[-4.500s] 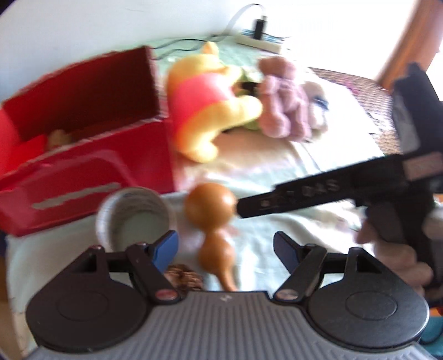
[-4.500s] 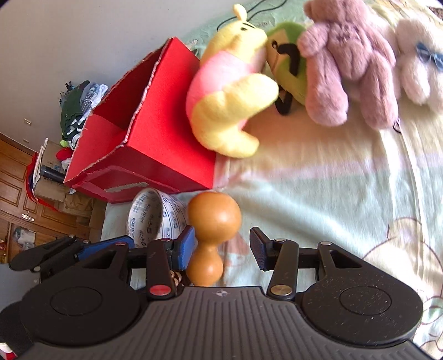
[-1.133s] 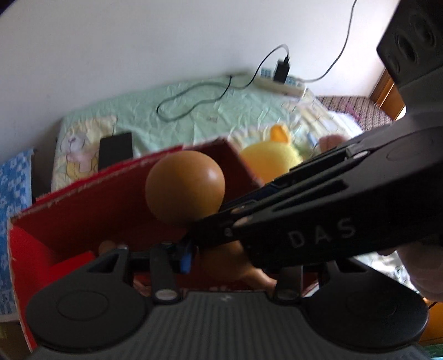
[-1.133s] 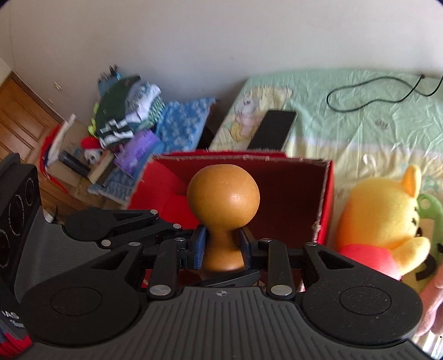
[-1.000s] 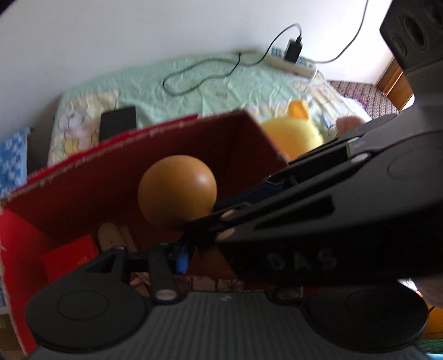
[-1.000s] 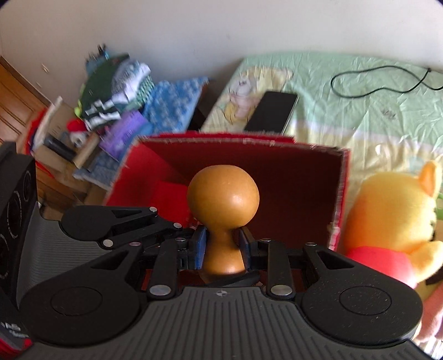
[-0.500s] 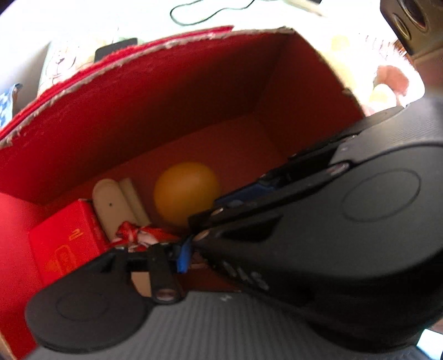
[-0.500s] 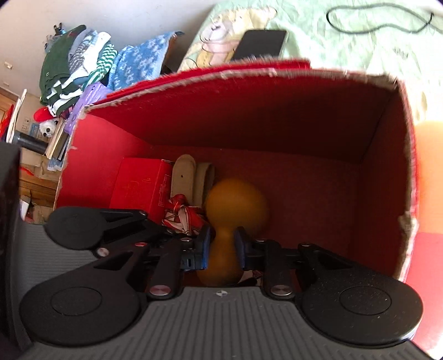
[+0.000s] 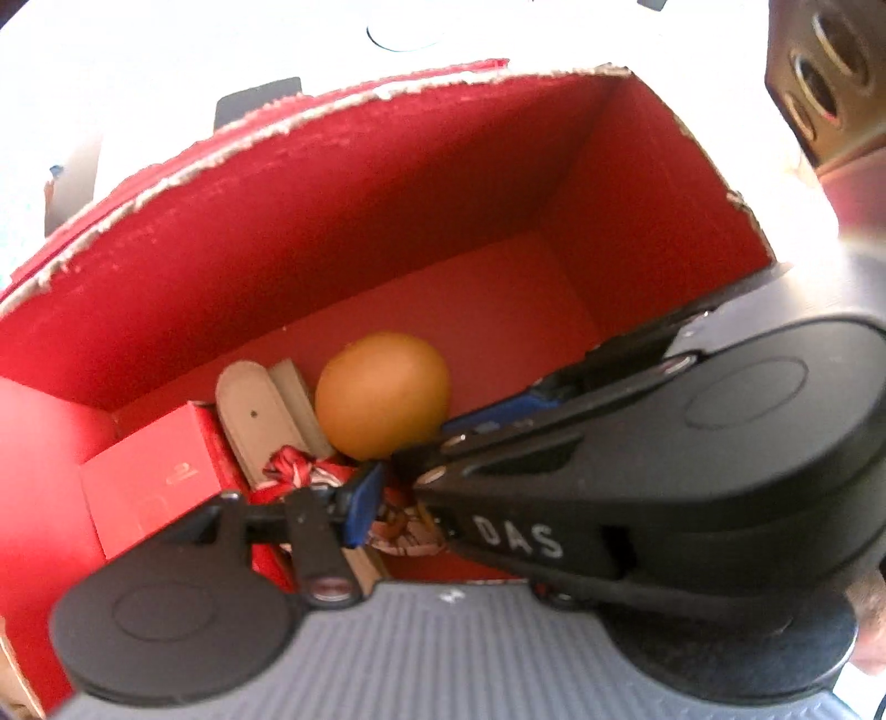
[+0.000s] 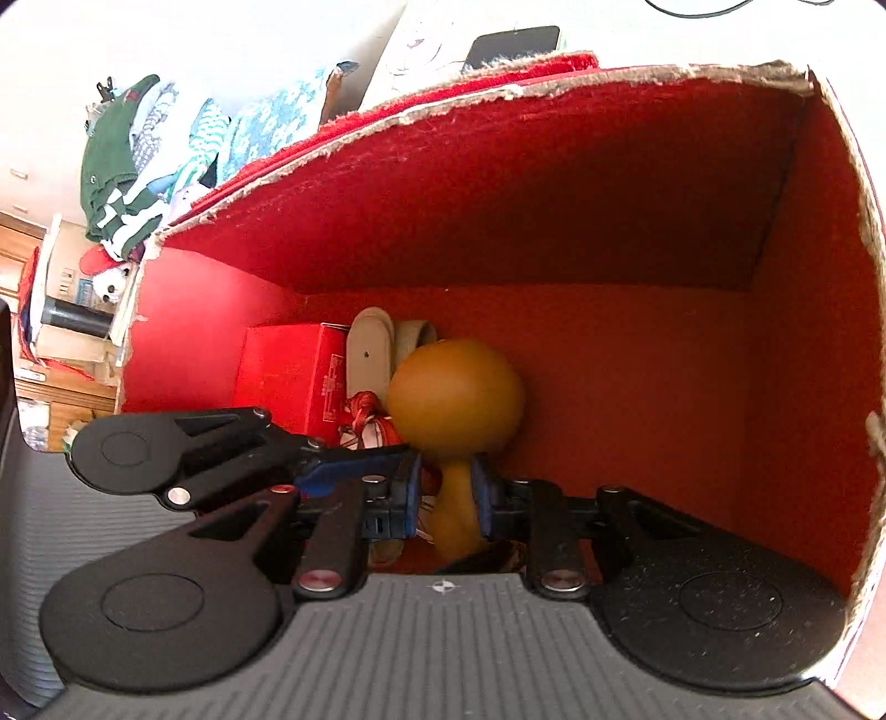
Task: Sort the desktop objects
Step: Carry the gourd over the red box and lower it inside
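The brown gourd [image 10: 455, 401] is down inside the red cardboard box [image 10: 498, 210], its big bulb near the floor. My right gripper [image 10: 447, 495] is shut on the gourd's thin neck. In the left wrist view the gourd's [image 9: 382, 396] bulb shows just past the right gripper's black body, which crosses in front. My left gripper [image 9: 448, 498] is also inside the red box [image 9: 332, 210]; its jaws are opening. Its blue left pad [image 9: 362, 501] touches nothing firm and sits beside a red-and-white tassel [image 9: 302, 471]. Its right finger is hidden.
On the box floor, left of the gourd, lie a small red carton [image 10: 288, 371] and beige flat pieces [image 10: 370, 354]. The right half of the floor is bare red card. A black phone [image 10: 512, 41] lies behind the box. Piled clothes [image 10: 127, 166] lie beyond.
Both grippers came down from above the box rim into the box, carrying the gourd to near its floor. Over the last half second little has moved.
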Demonstrator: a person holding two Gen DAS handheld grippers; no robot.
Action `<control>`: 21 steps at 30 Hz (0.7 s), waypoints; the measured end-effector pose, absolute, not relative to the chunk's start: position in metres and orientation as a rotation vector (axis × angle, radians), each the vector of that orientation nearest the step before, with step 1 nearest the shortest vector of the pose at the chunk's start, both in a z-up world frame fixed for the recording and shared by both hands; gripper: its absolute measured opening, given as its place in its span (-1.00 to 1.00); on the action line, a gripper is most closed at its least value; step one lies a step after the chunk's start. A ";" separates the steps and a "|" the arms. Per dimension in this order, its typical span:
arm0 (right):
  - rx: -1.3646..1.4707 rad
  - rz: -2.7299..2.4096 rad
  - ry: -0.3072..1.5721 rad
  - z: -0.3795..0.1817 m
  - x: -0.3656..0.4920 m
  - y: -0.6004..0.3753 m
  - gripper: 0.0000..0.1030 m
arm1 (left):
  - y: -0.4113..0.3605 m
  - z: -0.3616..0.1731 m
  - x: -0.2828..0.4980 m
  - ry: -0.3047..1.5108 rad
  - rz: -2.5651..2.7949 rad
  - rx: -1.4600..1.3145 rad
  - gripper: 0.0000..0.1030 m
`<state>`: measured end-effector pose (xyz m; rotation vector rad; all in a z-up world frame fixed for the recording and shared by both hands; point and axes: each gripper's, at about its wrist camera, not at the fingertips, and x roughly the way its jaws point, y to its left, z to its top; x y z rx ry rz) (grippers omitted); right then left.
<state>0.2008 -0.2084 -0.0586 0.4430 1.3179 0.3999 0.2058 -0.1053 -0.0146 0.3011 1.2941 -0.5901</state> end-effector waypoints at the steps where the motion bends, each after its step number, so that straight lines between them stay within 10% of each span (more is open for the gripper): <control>1: 0.448 0.403 1.320 -0.059 0.201 -0.209 -0.55 | -0.104 -0.013 0.205 1.282 -0.585 0.298 0.10; 21: 0.467 0.435 1.271 -0.058 0.201 -0.209 -0.53 | -0.090 0.009 0.194 1.191 -0.523 0.275 0.28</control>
